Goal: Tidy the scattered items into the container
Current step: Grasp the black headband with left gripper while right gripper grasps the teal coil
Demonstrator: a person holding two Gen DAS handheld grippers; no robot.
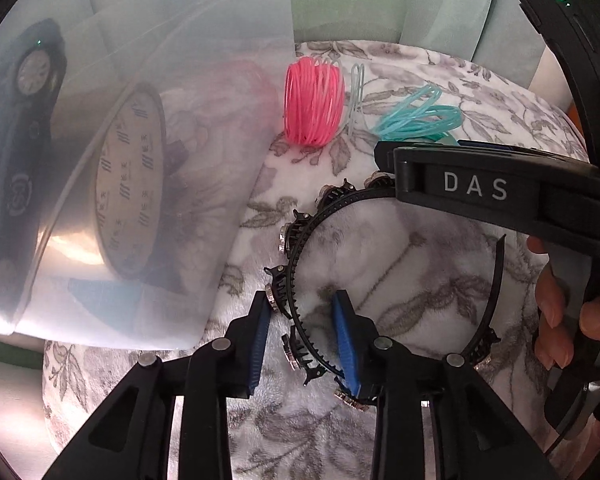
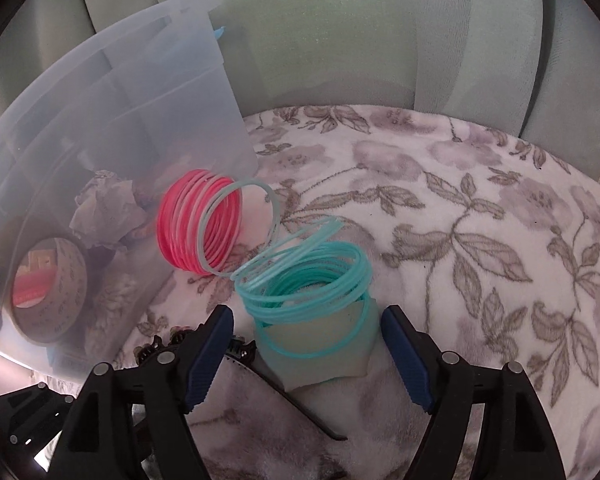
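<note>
A black toothed headband with rhinestone studs lies on the floral blanket. My left gripper straddles its left side, and bare blanket shows between the band and the blue pads. A plastic spring coil, pink at one end and teal at the other, lies beside the translucent container. My right gripper stands wide open around the teal end, its pads clear of the coil. The teal end rests on a pale green piece. The headband's tip shows below.
The container lies tilted at the left, holding a tape roll and crumpled paper. A person's hand holds the right gripper's handle. Pale green upholstery rises behind the blanket.
</note>
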